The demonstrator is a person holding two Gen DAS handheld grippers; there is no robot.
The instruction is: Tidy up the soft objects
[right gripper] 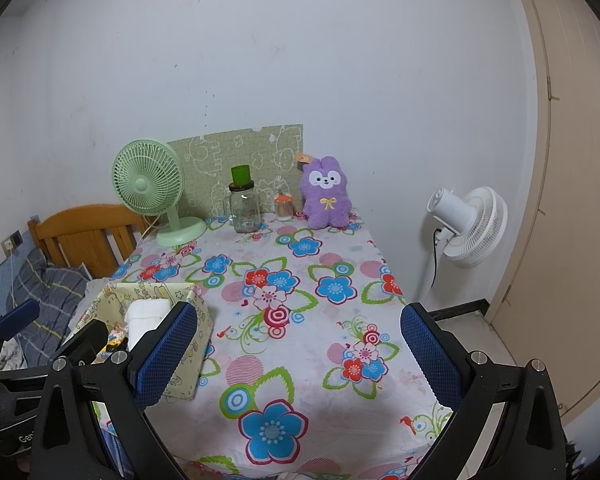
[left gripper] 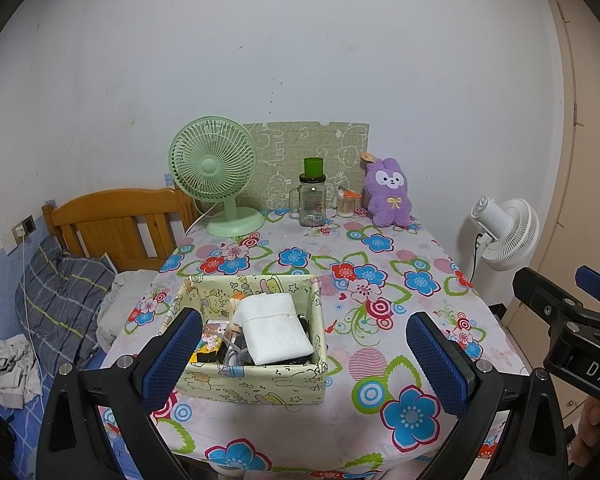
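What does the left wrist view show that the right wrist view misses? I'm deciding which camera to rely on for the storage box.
Only the left wrist view looks down into the storage box, showing the folded white cloth whole, with rumpled clothes on the bed. Only the right wrist view shows the bare floor beside the table. Both show the purple plush bunny, green fan, glass jar and white fan.

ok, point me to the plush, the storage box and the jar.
plush (left gripper: 388, 196), left wrist view, on its belly.
box (left gripper: 256, 380), left wrist view, on its front wall.
jar (right gripper: 246, 210), right wrist view, on its glass body.
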